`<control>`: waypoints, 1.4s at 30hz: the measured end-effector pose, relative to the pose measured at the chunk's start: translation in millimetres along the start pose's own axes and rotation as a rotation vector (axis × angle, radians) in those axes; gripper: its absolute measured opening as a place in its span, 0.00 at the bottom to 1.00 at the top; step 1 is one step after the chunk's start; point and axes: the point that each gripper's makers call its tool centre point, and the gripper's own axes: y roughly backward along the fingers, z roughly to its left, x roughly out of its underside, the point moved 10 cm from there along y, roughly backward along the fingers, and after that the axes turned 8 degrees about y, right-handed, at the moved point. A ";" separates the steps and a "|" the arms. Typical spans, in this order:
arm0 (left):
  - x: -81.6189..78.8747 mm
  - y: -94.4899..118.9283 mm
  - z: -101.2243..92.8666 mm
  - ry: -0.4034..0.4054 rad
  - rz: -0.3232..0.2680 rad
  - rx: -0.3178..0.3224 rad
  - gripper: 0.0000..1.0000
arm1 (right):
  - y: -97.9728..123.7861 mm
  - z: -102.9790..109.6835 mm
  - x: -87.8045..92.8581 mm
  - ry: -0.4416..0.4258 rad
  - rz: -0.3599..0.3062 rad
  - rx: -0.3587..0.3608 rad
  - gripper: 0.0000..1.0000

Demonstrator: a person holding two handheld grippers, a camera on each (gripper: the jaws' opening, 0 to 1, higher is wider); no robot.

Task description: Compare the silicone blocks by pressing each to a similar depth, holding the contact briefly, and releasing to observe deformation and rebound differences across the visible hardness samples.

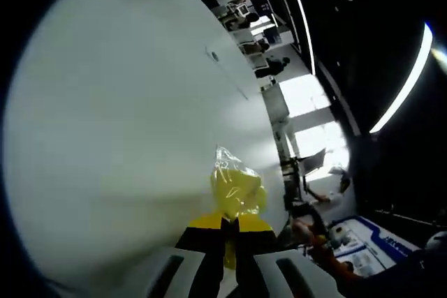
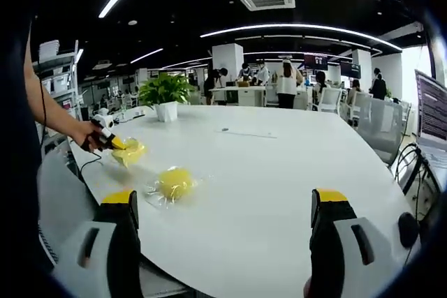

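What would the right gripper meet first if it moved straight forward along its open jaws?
Probably bare white table. The right gripper is open and points across it. The bagged yellow block lies left of that line, so it would likely be missed, though depth is unclear.

White table (image 2: 279,172) mostly bare and open; obstacles: bagged yellow block (image 2: 174,183) near front edge, left gripper (image 2: 115,143) beyond, potted plant (image 2: 165,98) at far side.
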 end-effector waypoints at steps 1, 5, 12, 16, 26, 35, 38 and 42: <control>0.8 -1.2 2.0 -0.001 0.000 -0.022 0.02 | 0.1 -0.2 2.0 -0.010 0.011 -0.002 0.97; 2.5 -5.7 4.5 0.005 0.020 -0.041 0.02 | 1.8 0.6 6.9 -0.023 0.035 -0.003 0.97; 8.4 -6.9 27.2 0.010 0.043 -0.142 0.03 | 2.4 5.0 9.0 0.000 0.064 -0.018 0.97; 8.4 -7.4 26.4 -0.012 0.045 -0.184 0.03 | 2.7 5.3 7.8 -0.003 0.061 -0.012 0.97; 7.4 -8.9 27.4 -0.064 0.043 -0.236 0.04 | 3.3 4.7 9.2 -0.029 0.060 0.006 0.97; 9.6 1.5 31.8 -0.227 -0.081 -0.184 0.26 | 1.7 6.4 4.3 -0.031 0.048 -0.005 0.97; 13.7 8.7 29.0 -0.196 -0.102 -0.143 0.44 | 1.5 6.2 3.7 -0.031 0.046 -0.012 0.97; 14.8 22.4 17.8 -0.348 -0.238 -0.104 0.70 | 0.9 3.5 3.2 -0.040 0.038 -0.007 0.97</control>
